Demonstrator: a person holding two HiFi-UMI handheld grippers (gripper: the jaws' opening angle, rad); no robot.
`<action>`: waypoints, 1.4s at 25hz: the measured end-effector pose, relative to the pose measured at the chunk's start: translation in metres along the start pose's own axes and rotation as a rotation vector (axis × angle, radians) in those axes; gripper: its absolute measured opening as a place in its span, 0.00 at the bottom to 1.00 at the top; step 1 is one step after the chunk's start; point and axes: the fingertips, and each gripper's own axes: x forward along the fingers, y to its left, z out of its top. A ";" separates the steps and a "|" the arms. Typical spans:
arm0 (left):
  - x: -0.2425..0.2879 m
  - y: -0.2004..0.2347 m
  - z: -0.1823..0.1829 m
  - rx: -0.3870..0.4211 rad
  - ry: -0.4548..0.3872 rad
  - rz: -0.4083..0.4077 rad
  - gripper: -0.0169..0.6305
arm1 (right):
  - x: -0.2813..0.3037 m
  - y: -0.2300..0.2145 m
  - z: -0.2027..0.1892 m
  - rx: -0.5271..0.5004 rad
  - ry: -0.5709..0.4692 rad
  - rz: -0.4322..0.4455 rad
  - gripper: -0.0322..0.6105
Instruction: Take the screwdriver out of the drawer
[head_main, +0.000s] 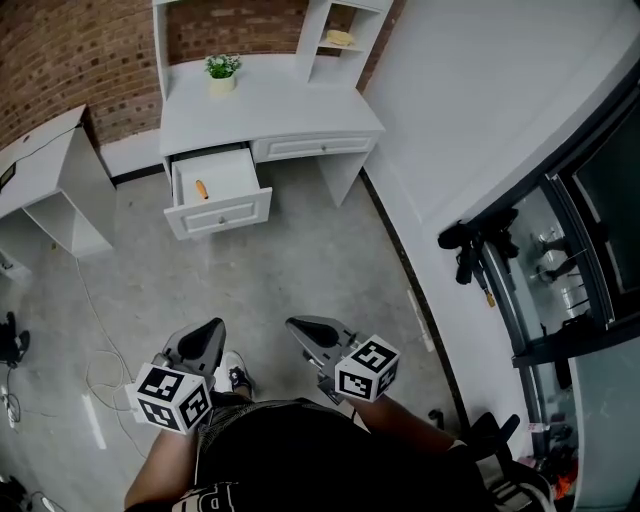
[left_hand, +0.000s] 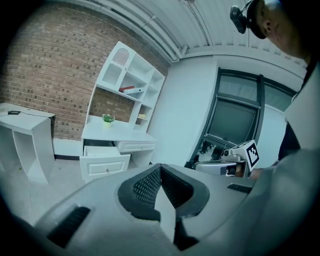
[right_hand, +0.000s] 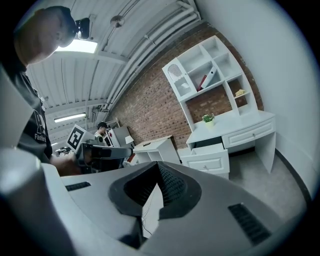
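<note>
The screwdriver is seen in the open drawer, well apart from the left gripper and right gripper. Both are held closed and empty, so jaws should be parted as the handle is approached.

Bare floor lies open between you and the drawer, which stands pulled out and can be reached from above. Its rear sits under the surface's front edge. A low white table flanks the left and the wall the right. A cable loops across the floor at your left.
</note>
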 end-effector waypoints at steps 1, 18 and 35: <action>0.004 0.007 0.006 0.002 -0.003 -0.005 0.05 | 0.008 -0.003 0.006 -0.002 -0.001 -0.002 0.06; 0.043 0.128 0.070 0.050 0.005 -0.069 0.05 | 0.139 -0.027 0.063 -0.042 -0.009 -0.038 0.06; 0.045 0.181 0.067 0.020 0.032 -0.099 0.05 | 0.188 -0.026 0.067 -0.063 0.041 -0.072 0.06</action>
